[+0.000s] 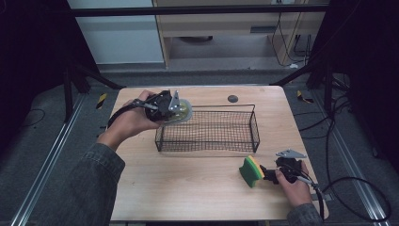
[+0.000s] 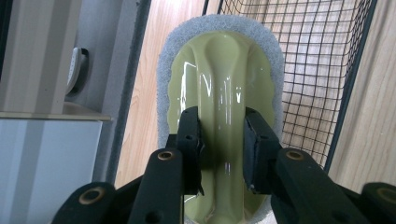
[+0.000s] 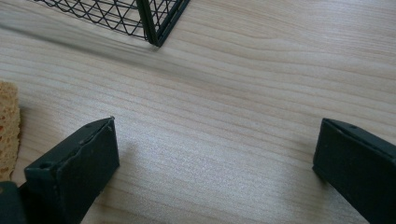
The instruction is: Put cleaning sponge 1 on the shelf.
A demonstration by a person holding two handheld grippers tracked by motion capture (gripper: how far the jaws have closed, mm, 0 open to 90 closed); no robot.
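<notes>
My left tool (image 2: 222, 144) grips the green scrubber (image 2: 224, 93) by its handle, up over the far left corner of the wire basket (image 1: 254, 125). I think I lower it in next. My right tool (image 3: 215, 163) waits wide open near the sponge (image 1: 251, 170) on the counter (image 1: 188, 188).

Lab: rig frame (image 1: 197, 9), floor cables (image 1: 348, 188)

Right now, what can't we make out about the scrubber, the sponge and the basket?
- Scrubber: its near end is cut off by the bottom edge of the left gripper view; in the high view the hand and left tool cover most of it.
- Sponge: cut off by the left edge of the right gripper view; whether the right tool touches it is unclear.
- Wire basket: contents hard to tell through the mesh.
</notes>
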